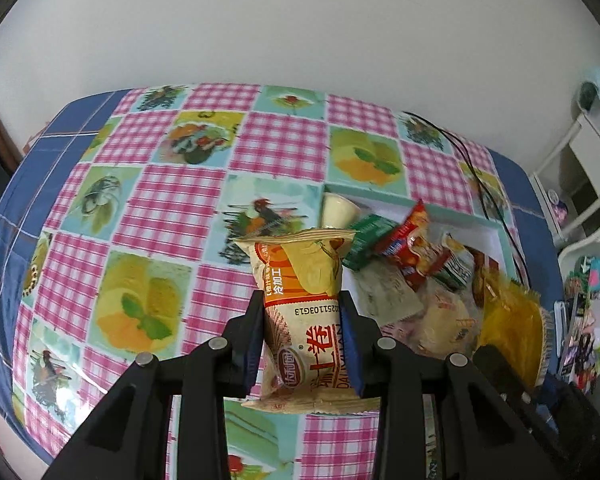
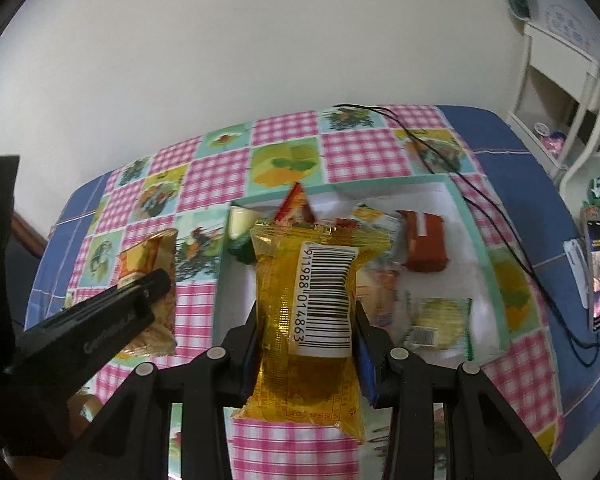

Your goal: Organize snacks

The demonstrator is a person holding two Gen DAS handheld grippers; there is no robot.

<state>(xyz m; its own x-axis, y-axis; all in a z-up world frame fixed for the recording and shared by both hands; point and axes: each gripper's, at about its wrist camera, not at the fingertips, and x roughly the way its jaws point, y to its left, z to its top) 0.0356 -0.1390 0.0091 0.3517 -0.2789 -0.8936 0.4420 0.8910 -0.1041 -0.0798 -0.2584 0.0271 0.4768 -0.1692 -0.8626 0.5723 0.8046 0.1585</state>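
The left gripper (image 1: 302, 328) is clamped across the middle of a cream-and-orange Swiss-roll packet (image 1: 300, 304), held clear above the checked tablecloth (image 1: 172, 200), just beside the white tray (image 2: 452, 196) of mixed snacks. The right gripper (image 2: 306, 332) pinches a clear yellow packet (image 2: 306, 312) with a barcode label, hanging over the tray's near edge.

Both look light and pillow-soft — air-filled film around a cake that would likely crush under a hard squeeze. The glossy film seems slippery, so a mid-body pinch across the narrow width, as both have now, appears safer than gripping a crimped end seal, which could let the packet swing. The yellow packet bulges past the pads, suggesting a gentle hold — probably enough for so little weight.
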